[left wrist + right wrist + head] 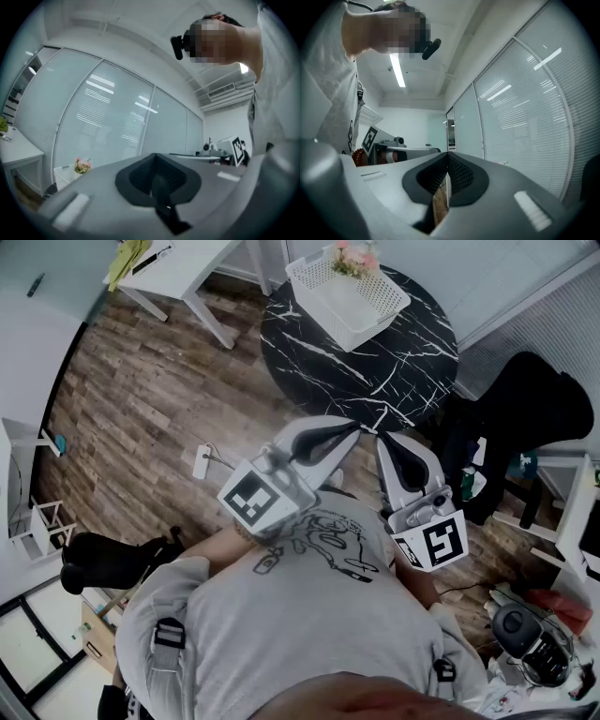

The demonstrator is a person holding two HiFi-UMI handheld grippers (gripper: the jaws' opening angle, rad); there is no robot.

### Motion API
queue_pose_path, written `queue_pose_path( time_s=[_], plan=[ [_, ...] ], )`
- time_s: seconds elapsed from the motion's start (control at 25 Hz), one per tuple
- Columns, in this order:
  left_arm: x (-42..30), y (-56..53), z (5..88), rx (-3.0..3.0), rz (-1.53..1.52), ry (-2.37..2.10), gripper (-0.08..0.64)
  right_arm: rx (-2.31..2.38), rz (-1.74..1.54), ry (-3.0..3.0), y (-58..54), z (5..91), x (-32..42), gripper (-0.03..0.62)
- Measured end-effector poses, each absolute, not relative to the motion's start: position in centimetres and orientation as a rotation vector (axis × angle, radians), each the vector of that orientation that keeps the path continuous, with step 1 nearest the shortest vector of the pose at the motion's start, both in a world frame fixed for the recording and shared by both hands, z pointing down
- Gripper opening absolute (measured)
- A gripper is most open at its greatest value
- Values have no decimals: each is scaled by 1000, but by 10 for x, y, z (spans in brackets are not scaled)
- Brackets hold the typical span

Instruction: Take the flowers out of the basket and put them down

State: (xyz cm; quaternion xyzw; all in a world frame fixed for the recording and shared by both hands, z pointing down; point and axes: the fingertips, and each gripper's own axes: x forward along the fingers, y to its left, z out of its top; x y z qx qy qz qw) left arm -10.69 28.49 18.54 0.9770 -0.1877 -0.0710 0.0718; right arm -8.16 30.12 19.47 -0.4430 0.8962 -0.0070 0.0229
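A white plastic basket (352, 294) stands on the far side of a round black marble table (375, 362). Pink flowers (354, 259) sit in the basket's far corner. Both grippers are held close to the person's chest, short of the table's near edge and tilted upward. My left gripper (354, 425) is shut with nothing in it, and my right gripper (382, 439) beside it is shut and empty too. In the left gripper view the shut jaws (157, 180) fill the bottom, with the flowers (83, 165) and basket (63, 174) small at lower left. The right gripper view shows its shut jaws (446, 180) against a glass wall.
A white desk (187, 268) stands at the back left. A black chair draped with dark cloth (525, 418) is right of the table. A small white shelf (37, 521) and a dark object (103, 559) are on the wooden floor at left. Clutter (534, 634) lies at lower right.
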Motion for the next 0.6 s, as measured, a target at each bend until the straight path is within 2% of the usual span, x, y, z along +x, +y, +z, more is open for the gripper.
queue_pose_path(
  time_s=[0.6],
  plan=[
    [-88, 276, 195, 2928, -177, -579, 3, -1347, -51, 2745, 292, 196, -60, 5]
  ],
)
